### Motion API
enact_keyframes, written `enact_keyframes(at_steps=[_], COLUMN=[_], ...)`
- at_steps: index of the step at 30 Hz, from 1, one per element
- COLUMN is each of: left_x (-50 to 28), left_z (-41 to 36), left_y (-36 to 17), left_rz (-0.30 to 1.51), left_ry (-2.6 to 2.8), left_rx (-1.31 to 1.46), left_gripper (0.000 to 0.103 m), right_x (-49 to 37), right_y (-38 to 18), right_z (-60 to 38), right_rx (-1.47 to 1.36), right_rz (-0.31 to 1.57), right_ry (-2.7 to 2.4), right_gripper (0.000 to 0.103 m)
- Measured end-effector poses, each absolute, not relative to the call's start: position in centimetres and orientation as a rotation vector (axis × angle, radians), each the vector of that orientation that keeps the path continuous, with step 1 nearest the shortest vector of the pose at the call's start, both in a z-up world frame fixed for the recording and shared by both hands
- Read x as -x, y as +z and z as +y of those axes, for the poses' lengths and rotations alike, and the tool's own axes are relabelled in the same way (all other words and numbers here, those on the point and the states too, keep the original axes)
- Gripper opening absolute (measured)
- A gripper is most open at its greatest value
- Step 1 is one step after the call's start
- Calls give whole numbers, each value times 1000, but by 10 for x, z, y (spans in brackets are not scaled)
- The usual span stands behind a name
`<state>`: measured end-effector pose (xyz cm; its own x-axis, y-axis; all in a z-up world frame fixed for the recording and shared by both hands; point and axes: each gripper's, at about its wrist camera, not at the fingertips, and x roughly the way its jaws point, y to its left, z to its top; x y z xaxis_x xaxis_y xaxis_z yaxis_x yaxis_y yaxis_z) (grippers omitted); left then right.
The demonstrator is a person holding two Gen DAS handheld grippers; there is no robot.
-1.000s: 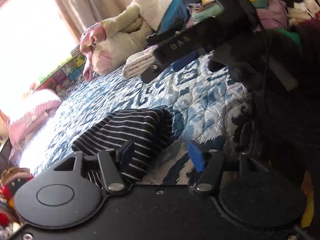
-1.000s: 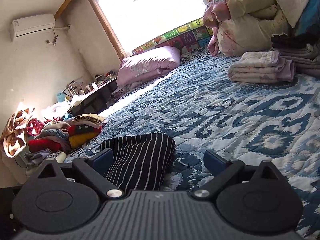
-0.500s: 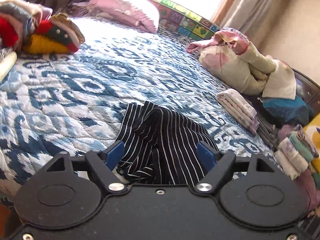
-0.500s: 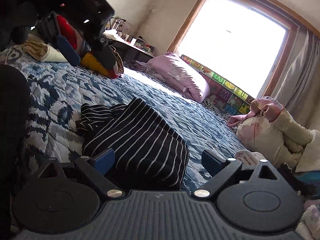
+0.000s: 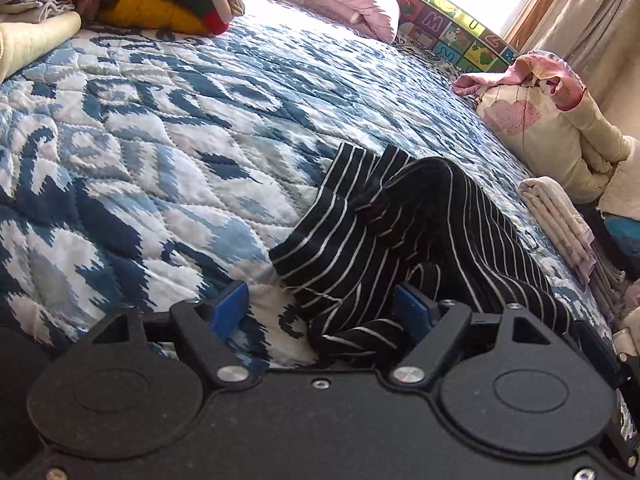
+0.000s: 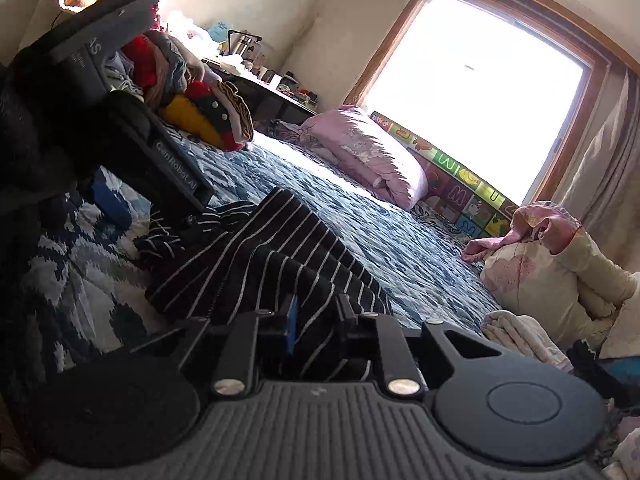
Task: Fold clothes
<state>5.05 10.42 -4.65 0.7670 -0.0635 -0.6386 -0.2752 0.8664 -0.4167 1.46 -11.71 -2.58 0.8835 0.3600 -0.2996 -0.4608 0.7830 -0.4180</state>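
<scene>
Right tool [image 6: 314,322] newly closing on striped garment [image 6: 256,264]; left tool [image 5: 322,312] wider apart, straddling it.

- Right gripper [image 6: 314,326], at 6 o'clock, closing its jaws on a fold of the black striped garment [image 6: 256,264] lying crumpled on the blue patterned quilt [image 6: 400,248].
- Left gripper [image 6: 120,196] reaches in from 9 o'clock.
- Pink pillow [image 6: 372,156] beneath the window [image 6: 476,92] at 1 o'clock.

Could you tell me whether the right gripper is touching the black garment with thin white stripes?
Touching. In the right wrist view, the right gripper is closing, its pads pinching the striped garment.
</scene>
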Motion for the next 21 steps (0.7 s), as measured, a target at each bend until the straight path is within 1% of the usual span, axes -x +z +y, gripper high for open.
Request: enact_keyframes(at_steps=[2, 6, 10, 12, 13, 15, 16, 17, 19, 21], left_x=[-51, -51, -50, -49, -49, -48, -49, -49, -49, -48], left_z=[106, 105, 106, 108, 109, 110, 112, 113, 114, 114], left_y=[-47, -49, -49, -48, -48, -49, -49, -49, -49, -48], left_rz=[688, 691, 686, 683, 681, 679, 679, 679, 679, 676], left_ry=[113, 108, 99, 95, 93, 90, 89, 87, 85, 81], left_rx=[529, 528, 538, 548, 556, 576, 589, 601, 615, 618], left_gripper=[80, 80, 80, 80, 80, 80, 80, 80, 80, 80], right_x=[-22, -49, -77, -79, -74, -61, -54, -47, -30, -13], right_y=[-19, -20, -33, -37, -34, -25, -20, -14, -3, -4], right_z=[-131, -171, -226, -252, -259, -269, -273, -269, -245, -210], right_rx=[429, 278, 19, -124, -166, -224, -253, -222, -54, 164], right_rz=[218, 328, 489, 515, 491, 416, 378, 334, 267, 228], right_ry=[389, 239, 65, 24, 43, 108, 140, 176, 265, 360], right_gripper=[15, 15, 16, 19, 23, 53, 80, 88, 88, 89])
